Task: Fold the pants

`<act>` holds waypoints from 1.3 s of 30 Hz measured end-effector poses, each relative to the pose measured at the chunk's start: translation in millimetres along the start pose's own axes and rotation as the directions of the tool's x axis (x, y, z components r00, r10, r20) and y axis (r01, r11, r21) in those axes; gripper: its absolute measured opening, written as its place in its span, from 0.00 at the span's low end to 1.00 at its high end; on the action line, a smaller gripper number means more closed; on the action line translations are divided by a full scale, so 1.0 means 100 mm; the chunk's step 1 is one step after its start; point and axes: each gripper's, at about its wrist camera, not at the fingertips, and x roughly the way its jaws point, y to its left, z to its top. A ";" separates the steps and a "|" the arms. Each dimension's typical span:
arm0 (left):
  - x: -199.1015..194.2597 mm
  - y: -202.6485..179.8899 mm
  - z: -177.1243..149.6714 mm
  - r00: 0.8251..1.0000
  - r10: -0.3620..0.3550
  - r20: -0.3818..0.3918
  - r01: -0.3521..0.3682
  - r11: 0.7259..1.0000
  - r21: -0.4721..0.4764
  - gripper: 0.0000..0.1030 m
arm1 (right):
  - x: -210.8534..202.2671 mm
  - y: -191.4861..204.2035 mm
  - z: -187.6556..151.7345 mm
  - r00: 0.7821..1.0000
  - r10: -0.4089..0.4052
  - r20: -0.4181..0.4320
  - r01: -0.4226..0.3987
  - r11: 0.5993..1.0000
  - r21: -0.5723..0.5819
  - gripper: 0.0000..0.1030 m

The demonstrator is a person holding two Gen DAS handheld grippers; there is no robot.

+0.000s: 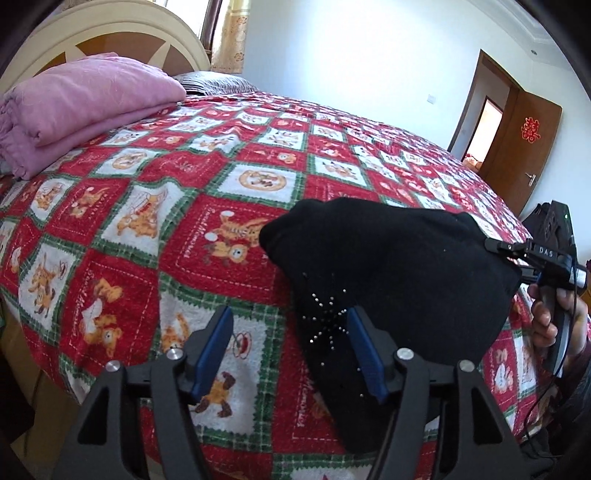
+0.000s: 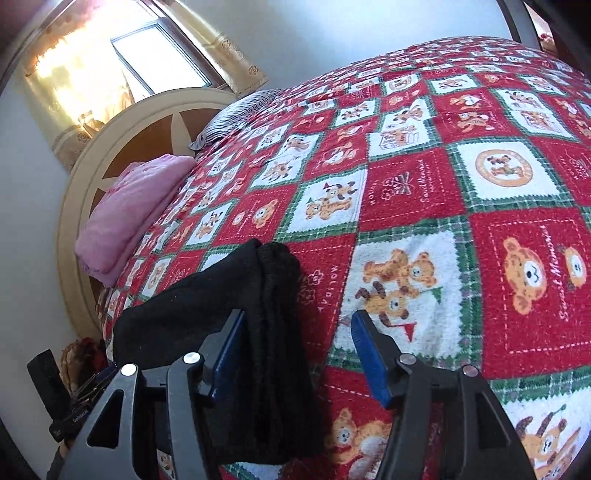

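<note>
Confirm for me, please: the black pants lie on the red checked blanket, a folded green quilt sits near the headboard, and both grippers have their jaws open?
Not quite: the folded quilt near the headboard is pink, not green, as the left wrist view shows. The rest holds: the black pants lie on the red checked blanket, and the left gripper and right gripper both have open jaws.

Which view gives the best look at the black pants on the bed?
The left wrist view: the black pants show nearly whole there, a folded bundle on the quilt. The right wrist view shows only one folded edge, partly behind the right tongs.
</note>
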 end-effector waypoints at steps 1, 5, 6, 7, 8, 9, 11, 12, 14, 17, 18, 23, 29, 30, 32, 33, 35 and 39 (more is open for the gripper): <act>0.00 0.00 0.00 1.000 0.005 -0.003 -0.006 1.000 -0.001 0.65 | -0.02 0.00 -0.01 1.000 -0.009 0.008 0.009 1.000 -0.005 0.59; -0.04 -0.06 0.01 1.000 0.006 0.002 -0.006 1.000 0.011 0.65 | -0.09 -0.03 -0.03 0.999 -0.029 0.029 0.029 1.000 0.012 0.60; -0.05 -0.08 0.02 1.000 0.009 0.006 -0.009 1.000 0.020 0.65 | -0.12 -0.05 -0.03 0.999 -0.036 0.038 0.035 0.999 0.021 0.60; -0.07 -0.10 0.02 1.000 0.010 0.010 -0.010 1.000 0.026 0.65 | -0.16 -0.07 -0.03 0.998 -0.047 0.049 0.045 0.998 0.035 0.61; -0.08 -0.12 0.03 1.000 0.012 0.012 -0.012 0.999 0.031 0.66 | -0.22 -0.09 -0.04 0.995 -0.078 0.064 0.075 0.996 0.056 0.61; -0.10 -0.14 0.04 1.000 0.015 0.012 -0.016 0.999 0.034 0.69 | -0.28 -0.11 -0.04 0.991 -0.112 0.077 0.106 0.992 0.072 0.61; -0.16 -0.18 0.05 1.000 0.015 0.022 -0.015 0.999 0.035 0.73 | -0.46 -0.12 -0.07 0.986 -0.132 0.099 0.123 0.988 0.095 0.61; -0.19 -0.20 0.05 1.000 0.012 0.029 -0.013 0.999 0.039 0.74 | -0.55 -0.10 -0.10 0.985 -0.136 0.108 0.125 0.987 0.100 0.61; -0.27 -0.25 0.05 0.999 0.008 0.032 -0.010 0.999 0.051 0.74 | -0.71 -0.01 -0.16 0.982 -0.148 0.121 0.139 0.987 0.081 0.61; -0.39 -0.32 0.04 0.999 -0.001 0.041 -0.001 0.998 0.056 0.74 | -0.95 0.17 -0.25 0.974 -0.169 0.148 0.164 0.985 0.044 0.61; -0.43 -0.34 0.05 0.999 0.000 0.046 -0.002 0.998 0.055 0.76 | -1.04 0.23 -0.28 0.973 -0.166 0.161 0.164 0.986 0.031 0.61; -0.72 -0.44 0.10 0.993 -0.002 0.120 -0.004 0.999 0.047 0.95 | -1.32 0.62 -0.37 0.959 -0.185 0.216 0.204 0.977 -0.065 0.65; -1.00 -0.53 0.21 0.977 -0.037 0.209 0.027 0.998 0.054 0.98 | -1.55 1.18 -0.47 0.933 -0.192 0.303 0.269 0.933 -0.239 0.66; -1.02 -0.55 0.22 0.976 -0.033 0.216 0.022 0.998 0.057 0.98 | -1.57 1.24 -0.48 0.932 -0.187 0.310 0.271 0.927 -0.257 0.66; -1.06 -0.55 0.24 0.973 -0.039 0.226 0.026 0.998 0.061 0.98 | -1.60 1.33 -0.50 0.932 -0.175 0.317 0.269 0.921 -0.283 0.66; -1.07 -0.56 0.25 0.973 -0.039 0.229 0.025 0.998 0.062 0.98 | -1.61 1.37 -0.52 0.933 -0.169 0.317 0.266 0.918 -0.293 0.66; -1.09 -0.55 0.25 0.972 -0.037 0.232 0.025 0.998 0.057 0.98 | -1.63 1.43 -0.55 0.935 -0.161 0.316 0.263 0.914 -0.310 0.66; -1.10 -0.54 0.26 0.970 -0.035 0.239 0.021 0.998 0.059 0.98 | -1.65 1.51 -0.57 0.933 -0.163 0.321 0.272 0.905 -0.329 0.67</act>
